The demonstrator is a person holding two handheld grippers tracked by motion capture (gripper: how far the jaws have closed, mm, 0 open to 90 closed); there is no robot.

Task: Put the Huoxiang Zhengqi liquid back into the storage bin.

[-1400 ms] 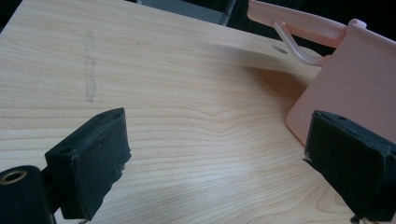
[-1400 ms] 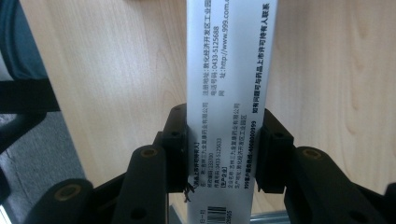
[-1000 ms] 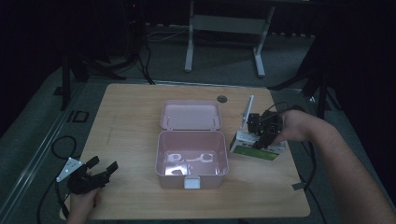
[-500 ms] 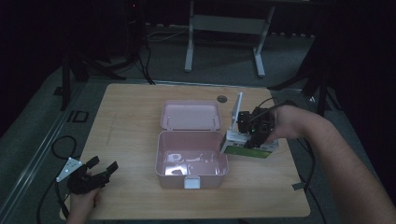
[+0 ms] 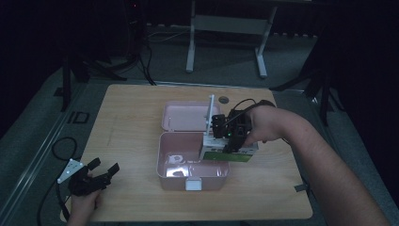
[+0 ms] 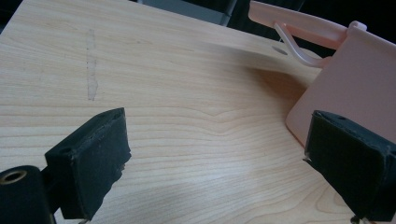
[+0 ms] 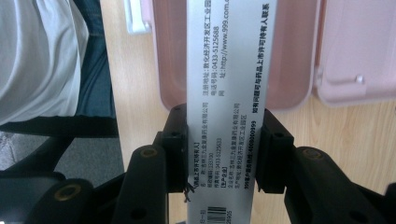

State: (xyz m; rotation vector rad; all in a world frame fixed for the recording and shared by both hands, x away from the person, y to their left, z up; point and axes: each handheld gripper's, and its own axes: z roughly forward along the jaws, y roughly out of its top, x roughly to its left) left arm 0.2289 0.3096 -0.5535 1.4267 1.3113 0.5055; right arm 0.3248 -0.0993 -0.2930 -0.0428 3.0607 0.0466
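Right gripper (image 5: 229, 140) pinches a medicine carton (image 7: 227, 93) across its narrow faces, poised over the right rim of the open pink box (image 5: 162, 160). Left gripper (image 5: 96, 175) rests spread on the desk (image 5: 136, 108). Good practice: level the carton, clear the rim, then lower.

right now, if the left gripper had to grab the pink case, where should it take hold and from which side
Probably the near left wall of the pink case, from the left, one jaw inside and one outside: the lid lies open, so the rim is exposed. That side faces the open left gripper. The right side is taken by the right gripper holding the medicine box.
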